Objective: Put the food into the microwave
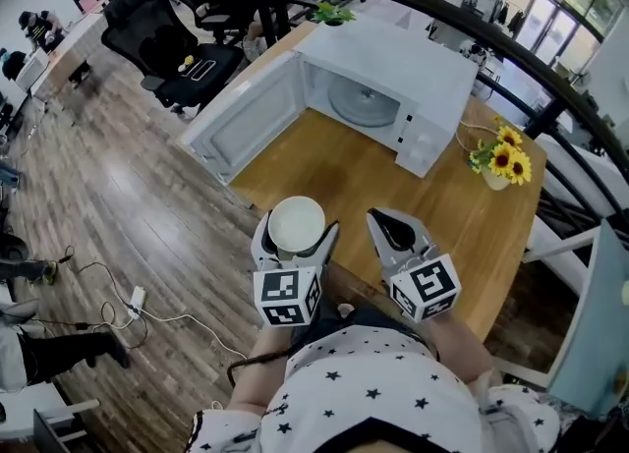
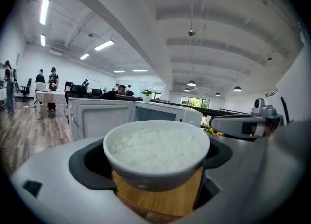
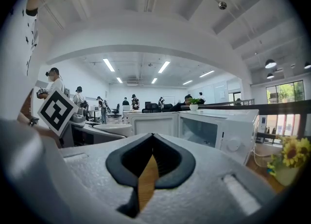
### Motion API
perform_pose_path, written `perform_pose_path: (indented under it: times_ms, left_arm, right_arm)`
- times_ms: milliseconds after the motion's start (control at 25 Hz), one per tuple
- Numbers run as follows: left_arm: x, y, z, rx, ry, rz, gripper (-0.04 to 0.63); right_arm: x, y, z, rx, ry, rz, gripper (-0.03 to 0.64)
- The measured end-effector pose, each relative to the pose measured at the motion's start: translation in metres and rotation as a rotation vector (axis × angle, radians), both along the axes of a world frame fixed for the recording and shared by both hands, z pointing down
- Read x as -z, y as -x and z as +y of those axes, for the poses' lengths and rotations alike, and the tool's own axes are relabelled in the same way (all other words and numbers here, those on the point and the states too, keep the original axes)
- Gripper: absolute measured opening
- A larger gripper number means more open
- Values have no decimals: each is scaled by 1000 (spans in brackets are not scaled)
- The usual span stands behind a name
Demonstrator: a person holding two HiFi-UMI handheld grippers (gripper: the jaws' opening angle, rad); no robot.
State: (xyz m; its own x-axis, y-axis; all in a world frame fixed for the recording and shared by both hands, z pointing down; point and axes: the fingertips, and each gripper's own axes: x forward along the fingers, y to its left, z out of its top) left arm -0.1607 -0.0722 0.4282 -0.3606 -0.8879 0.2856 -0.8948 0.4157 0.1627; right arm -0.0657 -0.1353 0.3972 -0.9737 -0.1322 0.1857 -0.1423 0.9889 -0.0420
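Lower centre of the head view: round white bowl heaped with cooked white rice, clamped by its sides between the jaws of the left gripper, held level over the near edge of the wooden tabletop. Just to its right, the right gripper, jaws shut to a thin slit, nothing between them. Up the frame and a little right of the bowl, well apart across bare wood: white microwave oven, mouth facing the bowl, glass turntable visible inside. At upper left, the microwave door, swung fully open, clear of the straight path. Likely next: bowl carried forward and slightly rightward into the cavity, kept level, by the left gripper alone. At right, a small vase of sunflowers, out of the way.
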Motion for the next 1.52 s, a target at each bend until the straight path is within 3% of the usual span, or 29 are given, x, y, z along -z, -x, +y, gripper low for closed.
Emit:
perform_pose_path:
  times_ms: [1000,1520]
  left_arm:
    - [-28,86,-193,-359,38,-43,509]
    - [-58,104,-268,-437,67,-40,509]
  right_arm:
    - [-17,69,-133,-341,24,4,6]
    - [-42,77,-168,-454,70,51,6]
